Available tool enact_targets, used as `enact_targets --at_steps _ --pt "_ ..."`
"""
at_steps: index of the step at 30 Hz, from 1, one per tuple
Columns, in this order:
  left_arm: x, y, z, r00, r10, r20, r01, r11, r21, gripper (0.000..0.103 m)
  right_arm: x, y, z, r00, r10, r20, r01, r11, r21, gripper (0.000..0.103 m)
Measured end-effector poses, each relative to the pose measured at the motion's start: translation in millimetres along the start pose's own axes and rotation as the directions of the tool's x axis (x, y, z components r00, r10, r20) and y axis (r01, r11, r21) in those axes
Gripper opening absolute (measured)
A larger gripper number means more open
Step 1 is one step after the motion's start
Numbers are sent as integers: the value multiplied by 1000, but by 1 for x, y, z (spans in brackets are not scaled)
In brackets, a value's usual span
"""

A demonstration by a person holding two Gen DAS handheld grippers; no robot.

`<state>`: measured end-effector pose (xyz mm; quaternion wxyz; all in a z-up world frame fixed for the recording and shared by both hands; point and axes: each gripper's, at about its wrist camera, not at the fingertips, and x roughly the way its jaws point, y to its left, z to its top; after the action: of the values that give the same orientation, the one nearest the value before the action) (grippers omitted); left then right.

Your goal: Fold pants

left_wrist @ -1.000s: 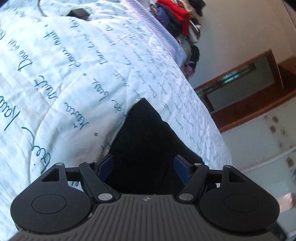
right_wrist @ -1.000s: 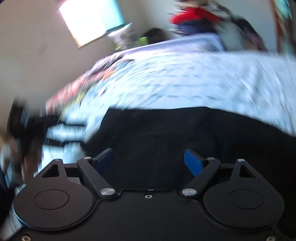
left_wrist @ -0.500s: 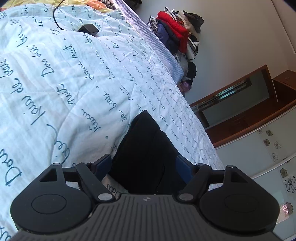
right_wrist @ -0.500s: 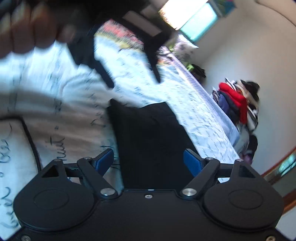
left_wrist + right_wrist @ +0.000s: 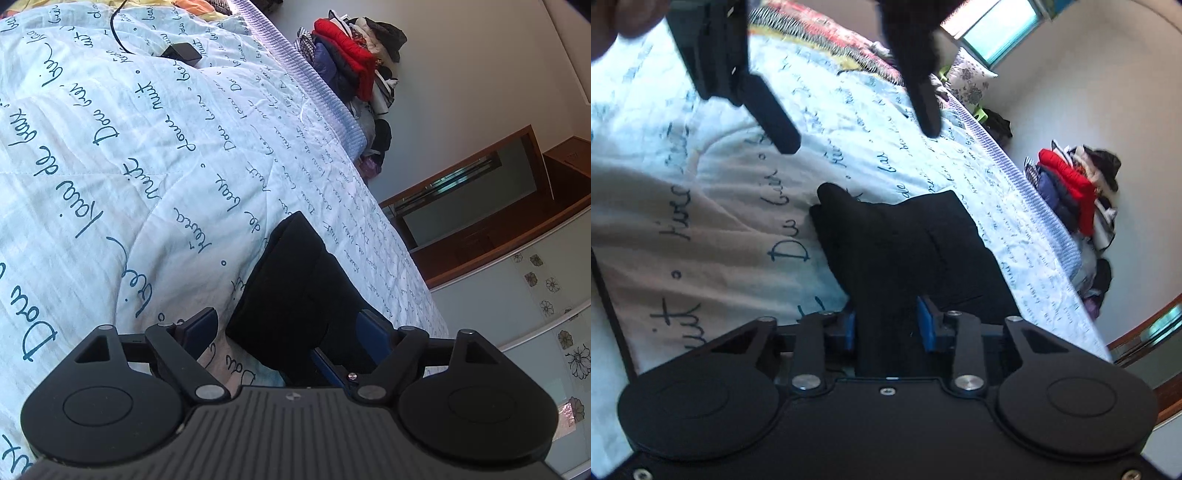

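Now the right gripper (image 5: 889, 326), which a second ago hung with jaws wide over the spread black pants (image 5: 908, 254), has rolled and come down, and its jaws have just been closing until the blue pads pinch a bunched fold of the cloth. The left gripper (image 5: 286, 330) has been opening; its jaws stand spread, the folded end of the pants between them. The pants lie folded on the lettered quilt (image 5: 110, 177).
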<state>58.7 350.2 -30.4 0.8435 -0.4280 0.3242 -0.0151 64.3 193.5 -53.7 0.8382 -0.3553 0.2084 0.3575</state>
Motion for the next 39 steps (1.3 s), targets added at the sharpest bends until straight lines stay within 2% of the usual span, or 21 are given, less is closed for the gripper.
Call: enact_targets --at_steps 2,3,6,9,16,19,20,22,23,24,26,27,29,30,31,34,35,36,37,38,39 --pt "3 2 2 1000 0 -5 -1 1000 -12 82 -2 -22 -4 996 79 42 -85 982 168 23" --pt "4 2 3 1000 -3 -8 2 1000 -21 82 -4 -35 -8 990 125 65 -138 952 272 19" --pt "12 2 6 999 -31 -26 29 998 -47 83 -8 -71 -27 966 202 162 -257 822 508 14" --pt "24 -4 8 996 -71 -55 67 995 -70 83 -9 -85 -40 951 218 220 -309 730 610 11" --pt "67 -10 17 982 -163 -97 146 976 -165 85 -19 -89 -46 943 204 261 -327 698 637 11" --pt "94 -8 25 977 -169 -131 139 968 -211 85 -20 -91 -47 941 207 270 -336 688 643 11" --pt "101 -8 27 980 -141 -137 110 970 -215 85 -20 -92 -48 940 210 270 -338 686 644 11" --pt "114 -13 32 983 -65 -169 36 985 -166 72 -21 -91 -51 939 214 271 -342 680 649 11" --pt "121 -18 32 982 -16 -191 -7 993 -118 55 -20 -91 -52 938 219 270 -345 676 651 11" --pt "126 -22 32 978 38 -203 -53 996 -70 43 -16 -91 -52 936 231 265 -351 669 655 11" --pt "130 -26 30 975 102 -198 -104 995 4 45 -8 -90 -54 932 276 234 -361 648 671 18" --pt "130 -28 29 974 125 -191 -120 992 35 41 -7 -91 -56 927 293 232 -370 627 686 31" --pt "126 -39 26 971 187 -149 -169 978 125 41 -14 -100 -66 909 295 293 -412 549 727 48" --pt "124 -45 23 969 212 -127 -190 967 170 41 -19 -107 -73 899 292 327 -435 496 752 62" --pt "121 -51 20 966 234 -106 -208 954 216 40 -22 -114 -82 887 290 360 -457 430 779 68" --pt "118 -70 12 961 270 -59 -240 920 310 28 -12 -129 -105 844 339 415 -498 211 841 72" --pt "117 -76 11 959 277 -52 -245 911 331 24 -2 -129 -111 835 380 399 -484 161 860 76" --pt "117 -80 10 959 280 -53 -246 908 340 20 8 -125 -116 821 426 380 -473 135 870 79" --pt "116 -83 10 958 281 -52 -247 907 341 20 9 -125 -118 819 423 387 -480 138 866 75" --pt "114 -86 11 959 279 -52 -246 909 338 19 5 -128 -120 815 417 403 -487 116 866 75" --pt "112 -88 11 960 275 -52 -243 911 333 19 0 -132 -122 802 418 427 -496 69 866 77"
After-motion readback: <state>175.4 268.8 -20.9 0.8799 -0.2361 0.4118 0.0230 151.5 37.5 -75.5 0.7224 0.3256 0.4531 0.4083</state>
